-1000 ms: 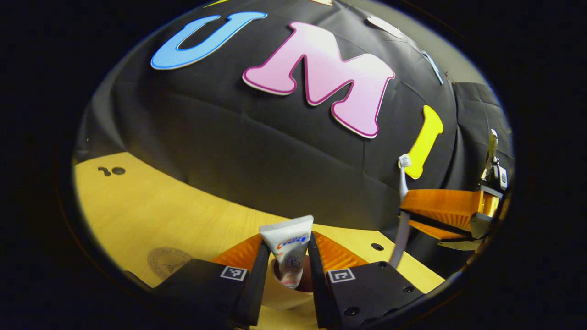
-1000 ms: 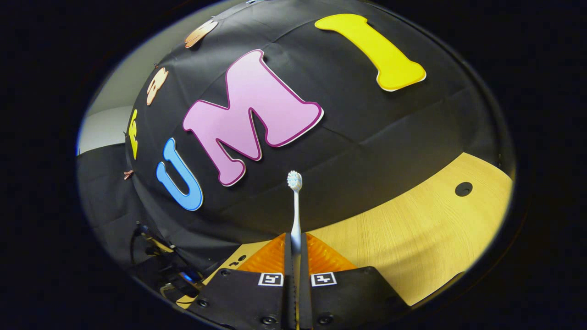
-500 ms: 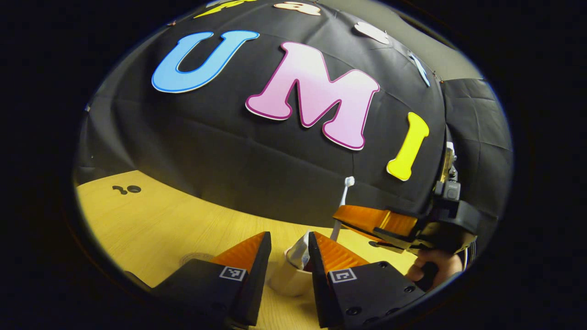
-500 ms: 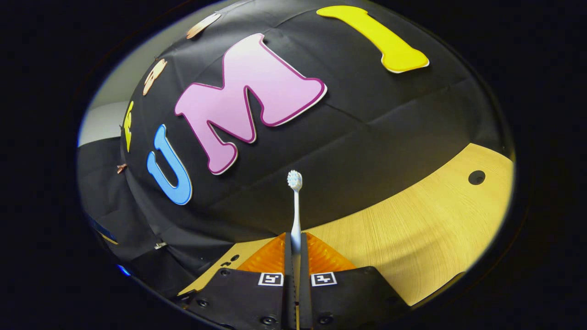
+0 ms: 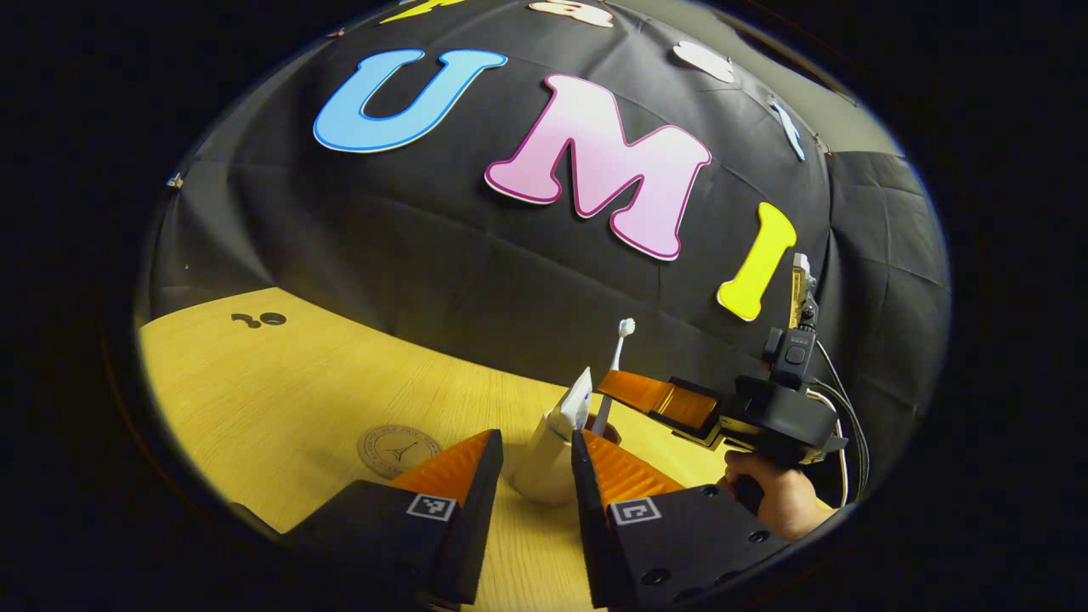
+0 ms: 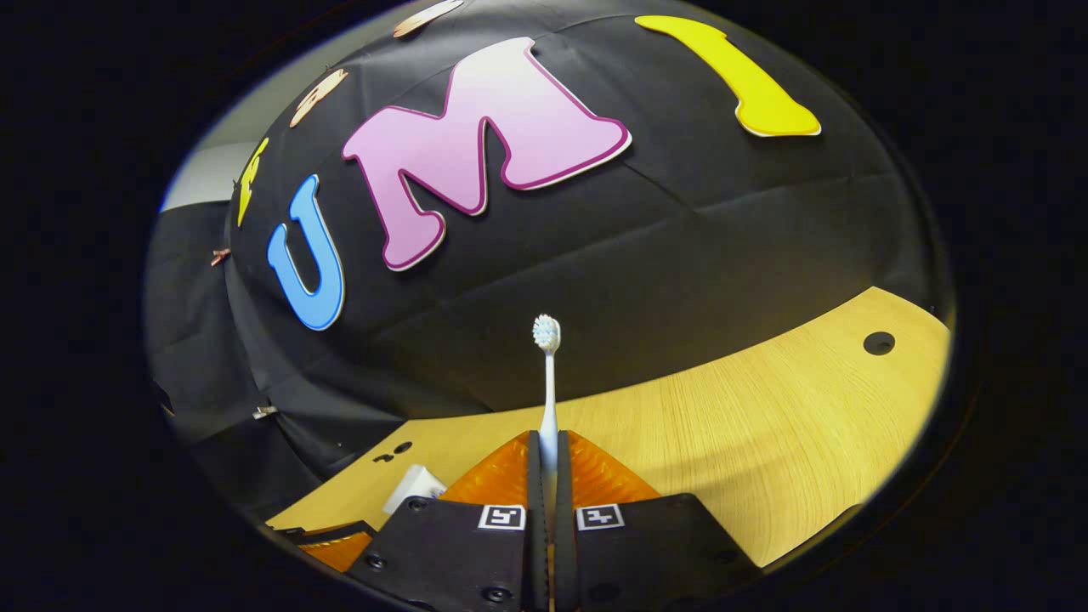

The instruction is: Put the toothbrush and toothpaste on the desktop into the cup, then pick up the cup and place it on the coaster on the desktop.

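Black cloth is hung behind the wooden table [image 5: 280, 382]. Just ahead of the released left tool [image 5: 536, 450], the cup [image 5: 544, 467] is seen with the toothpaste [image 5: 574, 404] inside. The toothbrush [image 6: 547, 382] is held clenched in the right tool [image 6: 550, 476], its lower end at the rim. If released off-centre, it could fall outside or tip the cup. No writing on the coaster [image 5: 398, 450] can be read.

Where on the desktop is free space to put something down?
Bare wood lies left of the coaster, up to the wall. Another bare patch lies right of the toothbrush. It is crowded around the cup, between the left gripper and right gripper.
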The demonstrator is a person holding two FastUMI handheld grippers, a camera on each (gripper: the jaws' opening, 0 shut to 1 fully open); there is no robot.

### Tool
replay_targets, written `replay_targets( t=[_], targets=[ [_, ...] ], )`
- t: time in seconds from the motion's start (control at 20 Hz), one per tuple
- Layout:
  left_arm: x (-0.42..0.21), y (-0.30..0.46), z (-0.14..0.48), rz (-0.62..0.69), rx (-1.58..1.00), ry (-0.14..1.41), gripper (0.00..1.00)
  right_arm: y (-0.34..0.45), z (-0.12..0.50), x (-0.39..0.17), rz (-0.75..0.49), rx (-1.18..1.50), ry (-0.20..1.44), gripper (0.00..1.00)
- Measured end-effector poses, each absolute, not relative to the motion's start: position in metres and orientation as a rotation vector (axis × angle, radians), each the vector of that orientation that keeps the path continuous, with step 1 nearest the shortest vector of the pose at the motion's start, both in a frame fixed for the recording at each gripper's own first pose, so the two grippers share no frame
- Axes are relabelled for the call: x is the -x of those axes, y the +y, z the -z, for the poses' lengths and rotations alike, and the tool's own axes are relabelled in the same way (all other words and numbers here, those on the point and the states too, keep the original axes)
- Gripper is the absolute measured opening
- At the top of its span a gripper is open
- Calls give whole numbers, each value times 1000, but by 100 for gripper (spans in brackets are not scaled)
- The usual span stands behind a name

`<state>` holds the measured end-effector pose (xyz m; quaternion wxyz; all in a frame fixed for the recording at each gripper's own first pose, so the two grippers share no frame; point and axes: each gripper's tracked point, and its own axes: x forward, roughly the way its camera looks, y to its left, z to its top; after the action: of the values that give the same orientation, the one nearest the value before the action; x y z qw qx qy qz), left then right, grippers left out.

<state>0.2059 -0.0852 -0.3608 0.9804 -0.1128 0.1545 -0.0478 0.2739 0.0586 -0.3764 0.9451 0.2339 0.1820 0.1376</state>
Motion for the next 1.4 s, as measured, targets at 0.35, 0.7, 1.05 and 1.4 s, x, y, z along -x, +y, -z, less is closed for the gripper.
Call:
replay_targets(
  t=[0.35,0.7,1.05,1.4],
  targets=[
    [-199,-79,364,86,218,324,52,70,388,-253,-329,-411,387,13],
    [-188,-75,369,80,233,342,52,53,380,-230,-354,-401,458,28],
    [-174,-64,377,62,181,351,52,32,372,-196,-403,-279,603,42],
    [-152,-53,380,65,105,367,52,40,380,-171,-548,-83,814,58]
  ],
)
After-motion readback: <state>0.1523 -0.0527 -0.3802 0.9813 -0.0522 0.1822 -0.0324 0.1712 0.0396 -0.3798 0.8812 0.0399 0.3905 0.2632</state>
